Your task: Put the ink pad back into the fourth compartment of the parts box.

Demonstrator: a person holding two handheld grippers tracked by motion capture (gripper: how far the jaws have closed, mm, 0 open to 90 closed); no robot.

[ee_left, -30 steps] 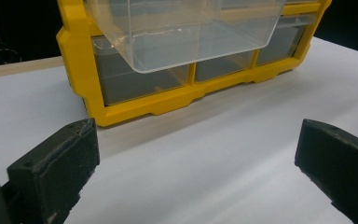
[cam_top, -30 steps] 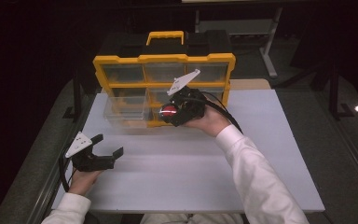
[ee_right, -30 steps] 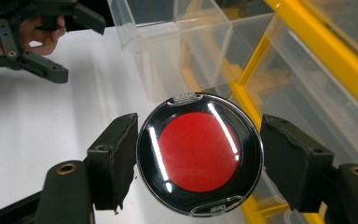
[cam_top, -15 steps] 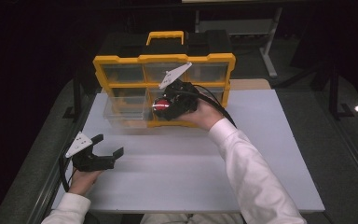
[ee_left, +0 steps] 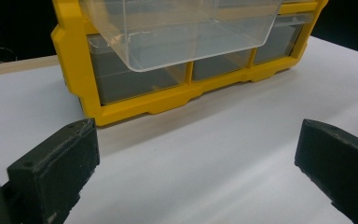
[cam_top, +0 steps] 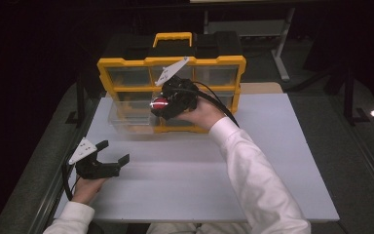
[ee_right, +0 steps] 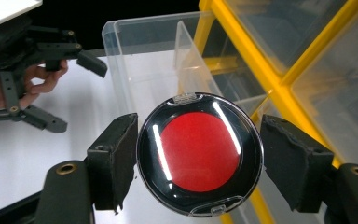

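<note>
A round black case with a red face (ee_right: 199, 156) is clamped between the jaws of my right gripper (ee_right: 199, 158). In the high view that gripper (cam_top: 161, 105) hovers in front of the yellow drawer organizer (cam_top: 126, 63). It is just right of a clear drawer (cam_top: 126, 118) pulled out of the organizer's lower left. The red case (cam_top: 160, 103) sits over the drawer's right end. In the right gripper view the clear drawer (ee_right: 144, 60) lies open just behind the case. My left gripper (cam_top: 113, 152) rests on the white table at the near left, jaws wide apart and holding nothing.
The organizer (ee_left: 74, 70) stands at the far middle of the white tabletop (cam_top: 272, 161), with the clear drawer (ee_left: 177, 32) jutting out above the left gripper's view. A black and yellow handle (cam_top: 174, 38) tops the organizer. Dark floor surrounds the table.
My right gripper has carried the red case leftward and slightly farther away, ending over the pulled-out drawer. The left gripper has stayed put.
</note>
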